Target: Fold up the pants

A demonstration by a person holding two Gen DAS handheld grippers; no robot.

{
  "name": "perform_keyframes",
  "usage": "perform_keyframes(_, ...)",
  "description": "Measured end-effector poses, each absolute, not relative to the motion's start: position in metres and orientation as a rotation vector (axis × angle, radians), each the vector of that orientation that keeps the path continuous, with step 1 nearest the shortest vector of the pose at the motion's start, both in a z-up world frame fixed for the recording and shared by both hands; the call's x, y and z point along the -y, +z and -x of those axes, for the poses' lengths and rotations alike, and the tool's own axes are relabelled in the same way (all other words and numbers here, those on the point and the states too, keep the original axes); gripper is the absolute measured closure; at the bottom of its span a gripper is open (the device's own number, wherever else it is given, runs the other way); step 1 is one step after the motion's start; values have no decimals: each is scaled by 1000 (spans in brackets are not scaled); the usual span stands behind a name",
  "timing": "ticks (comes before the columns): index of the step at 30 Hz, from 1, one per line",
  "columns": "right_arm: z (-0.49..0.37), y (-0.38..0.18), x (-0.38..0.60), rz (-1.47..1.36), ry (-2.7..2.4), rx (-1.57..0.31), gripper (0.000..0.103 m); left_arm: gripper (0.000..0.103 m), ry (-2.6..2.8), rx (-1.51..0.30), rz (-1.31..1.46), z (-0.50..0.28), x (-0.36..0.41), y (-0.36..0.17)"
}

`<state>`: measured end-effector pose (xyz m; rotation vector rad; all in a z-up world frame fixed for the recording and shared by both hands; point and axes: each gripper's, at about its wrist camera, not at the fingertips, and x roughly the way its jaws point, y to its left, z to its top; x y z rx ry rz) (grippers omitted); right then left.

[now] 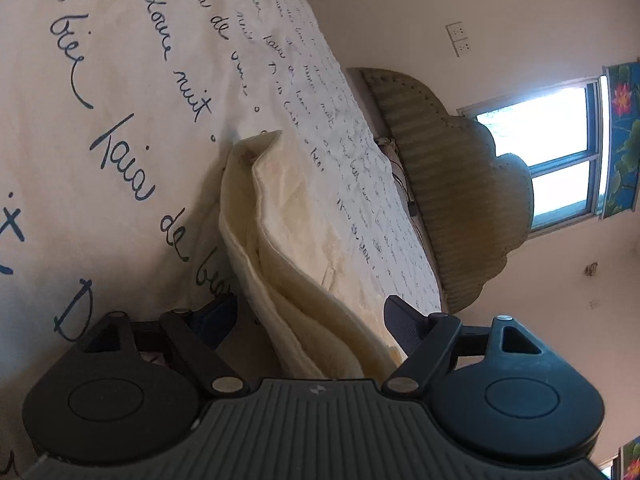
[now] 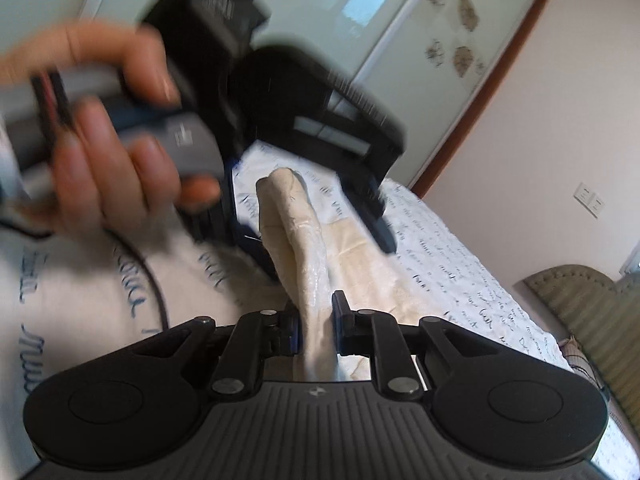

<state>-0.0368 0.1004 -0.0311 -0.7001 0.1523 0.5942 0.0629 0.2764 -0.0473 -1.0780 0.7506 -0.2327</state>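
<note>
The right gripper [image 2: 316, 330] is clamped on a bunched fold of the cream pants [image 2: 308, 256], which run forward from between its fingers onto the script-printed bedsheet [image 2: 452, 264], a hold that appears intended to keep the edge taut for folding. The left gripper [image 1: 310, 320] has its jaws spread wide with the pants [image 1: 296, 240] lying loose between and ahead of the fingers, ungripped. In the right wrist view, the hand [image 2: 104, 136] holding the left gripper hovers tilted above the far end of the fold.

A white bedsheet [image 1: 120, 80] printed with dark cursive script is spread over the bed. An olive ribbed headboard [image 1: 452, 184] is seen against the wall, near 2 wall sockets [image 1: 460, 38] and a window [image 1: 560, 152] with floral curtains [image 1: 622, 136].
</note>
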Motion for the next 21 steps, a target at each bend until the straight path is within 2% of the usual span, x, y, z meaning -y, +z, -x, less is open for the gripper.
perform_keyframes(1,36,-29,-99,689,597,-154,88,45,-230,-743,1080,-65,-276,-48)
perform_keyframes(2,36,-28,-97,678,601,-158,88,50,-220,-746,1078,-68,-275,-50)
perform_keyframes(4,35,-28,-96,675,608,-162,88,76,-181,-757,1064,-72,-276,-51)
perform_keyframes(5,37,-27,-96,683,612,-159,88,84,-171,-759,1042,-72,-275,-50)
perform_keyframes(6,37,-27,-96,693,622,-172,88,88,-162,-759,1021,-71,-275,-49)
perform_keyframes(9,42,-10,-80,635,793,-280,88,90,-133,-731,935,-63,-268,-40)
perform_keyframes(14,19,37,-15,213,890,-329,88,90,-91,-622,713,-42,-228,3)
perform_keyframes(18,-5,31,-8,215,650,-325,87,90,-95,-543,593,-24,-184,38)
perform_keyframes(21,-13,27,3,49,687,-344,87,90,-112,-518,546,-17,-156,53)
